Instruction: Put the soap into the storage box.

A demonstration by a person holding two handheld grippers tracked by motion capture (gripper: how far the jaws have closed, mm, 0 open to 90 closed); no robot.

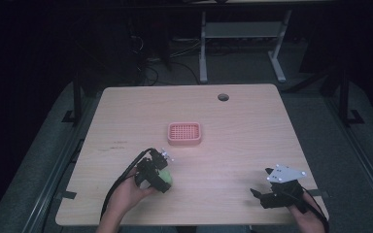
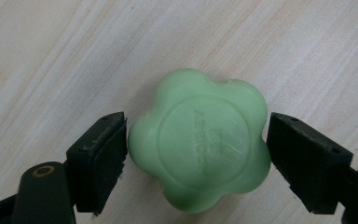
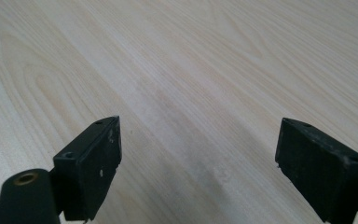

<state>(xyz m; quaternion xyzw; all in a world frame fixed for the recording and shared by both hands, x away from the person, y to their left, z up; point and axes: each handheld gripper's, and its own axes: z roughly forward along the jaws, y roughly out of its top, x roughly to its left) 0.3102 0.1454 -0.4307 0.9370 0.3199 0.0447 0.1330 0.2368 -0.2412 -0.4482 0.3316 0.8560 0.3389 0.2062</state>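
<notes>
Black left tongs (image 2: pixel 196 154) straddle the green flower-shaped soap (image 2: pixel 199 141) on the tabletop (image 2: pixel 51 56), 2 jaws apart, pads beside its flanks. Right tongs (image 3: pixel 198 163) gape wide over bare wood. High view adds a pink tray (image 1: pixel 184 134) at centre.

The left gripper (image 1: pixel 163 180) tilts downward, jaws nearly closed; the right gripper (image 1: pixel 267 187) rests low, jaws spread wide.
</notes>
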